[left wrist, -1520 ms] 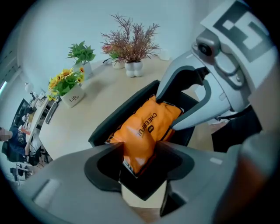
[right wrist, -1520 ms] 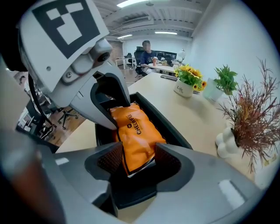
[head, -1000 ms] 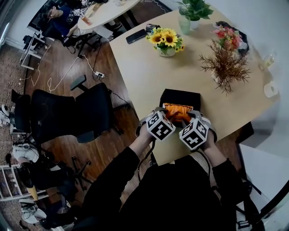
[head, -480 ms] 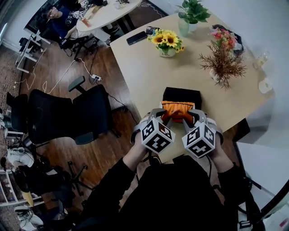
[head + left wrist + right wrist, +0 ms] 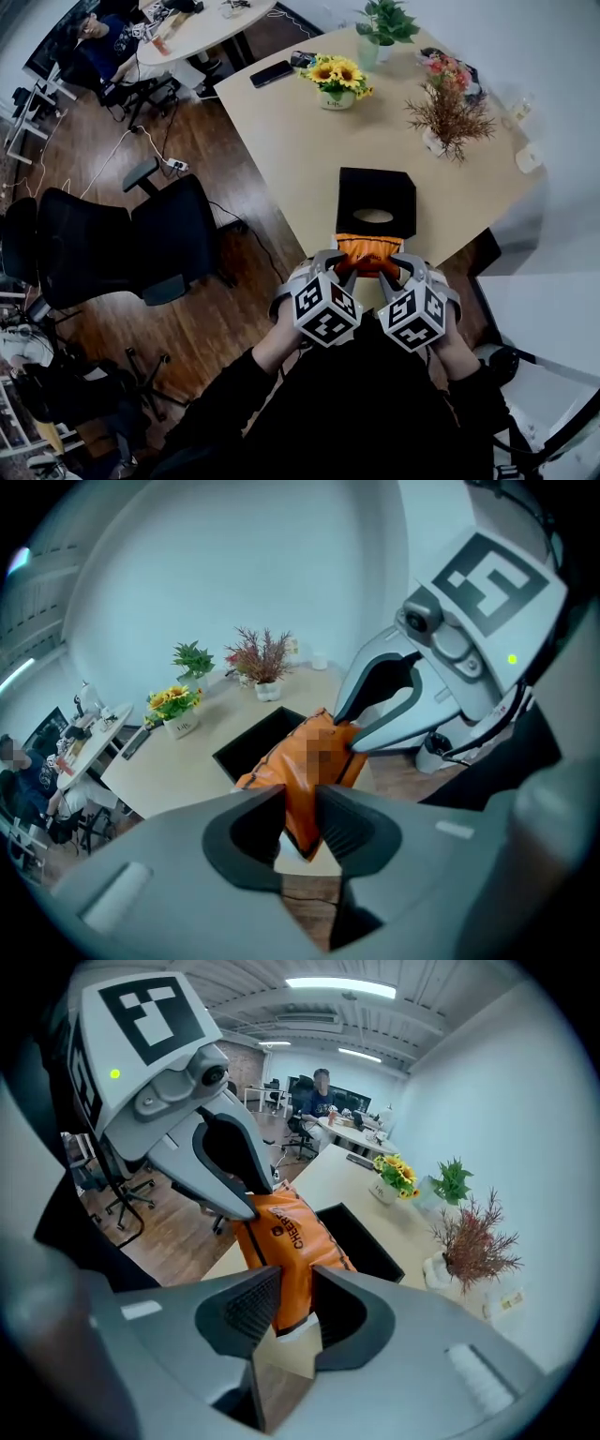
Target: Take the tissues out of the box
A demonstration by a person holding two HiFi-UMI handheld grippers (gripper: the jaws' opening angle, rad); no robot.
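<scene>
A black tissue box (image 5: 375,192) lies on the tan table (image 5: 291,150), its oval opening facing up. An orange pack of tissues (image 5: 368,249) is out of the box, held over the table's near edge. My left gripper (image 5: 345,263) is shut on the pack's left end. My right gripper (image 5: 394,265) grips the right end, its jaws still closing. In the left gripper view the pads of my left gripper (image 5: 300,813) pinch the pack (image 5: 300,780), with the box (image 5: 253,747) behind. In the right gripper view my right gripper (image 5: 295,1302) presses the pack (image 5: 286,1241).
A pot of sunflowers (image 5: 335,84), a vase of dried twigs (image 5: 448,117), a green plant (image 5: 380,23) and a dark phone (image 5: 271,73) stand at the table's far side. A black office chair (image 5: 112,248) is on the wooden floor to the left.
Both grippers have drawn the orange pack out of the black box and back toward the table's near edge. The box's oval opening now shows.
</scene>
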